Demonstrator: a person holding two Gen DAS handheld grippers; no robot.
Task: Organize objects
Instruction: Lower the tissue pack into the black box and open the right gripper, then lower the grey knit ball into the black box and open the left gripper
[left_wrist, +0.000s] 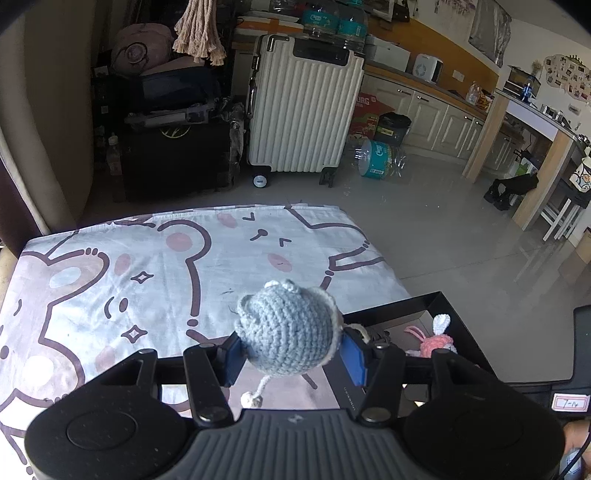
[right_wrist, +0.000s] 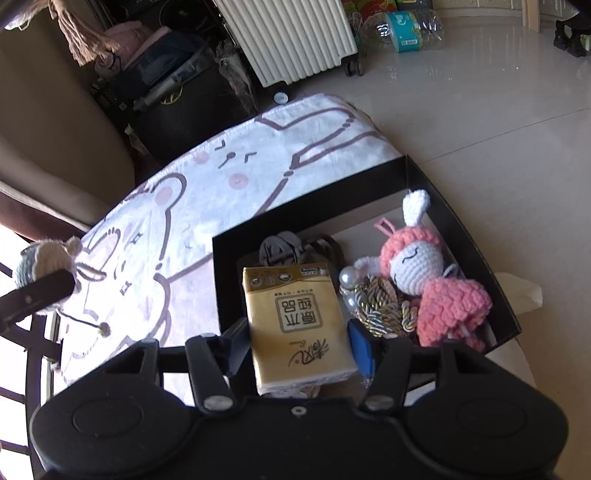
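The cartoon-printed cloth covers the table; at its right edge sits the black box, the landmark here; inside the box, on the right, lies the pink crochet doll; left of it a gold tassel cord; the right gripper holds a yellow tissue pack over the box's left part; the left gripper, left of the box, clamps a blue crochet toy above the cloth.
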